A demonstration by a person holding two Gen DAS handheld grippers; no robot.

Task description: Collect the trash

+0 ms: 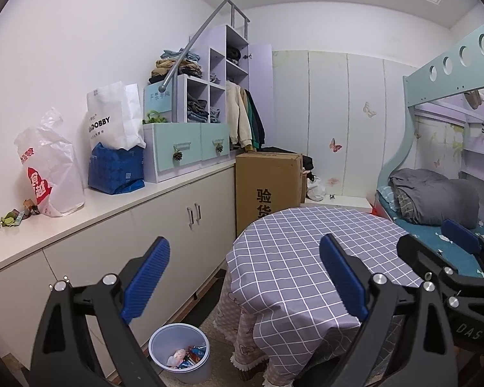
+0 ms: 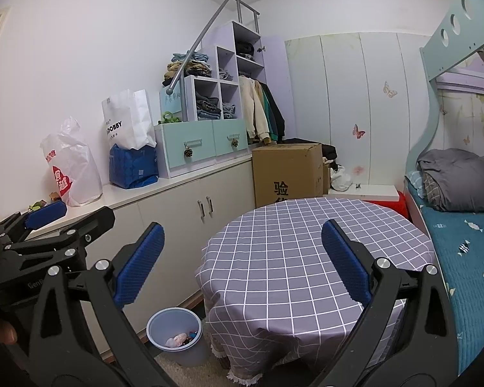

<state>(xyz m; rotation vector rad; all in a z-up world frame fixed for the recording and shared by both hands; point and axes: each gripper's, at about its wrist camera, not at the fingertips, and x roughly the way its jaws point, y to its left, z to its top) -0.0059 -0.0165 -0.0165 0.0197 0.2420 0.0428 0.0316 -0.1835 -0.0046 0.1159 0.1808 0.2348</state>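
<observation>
Both grippers hang in the air side by side, jaws spread wide and holding nothing: the left gripper and the right gripper. Below them on the floor stands a grey bin with wrappers lying in it, just beside the round table under its checked cloth. A long white cabinet runs along the wall; more scraps lie on its top by a plastic bag. Beyond the table stand a cardboard box and a bunk bed
</observation>
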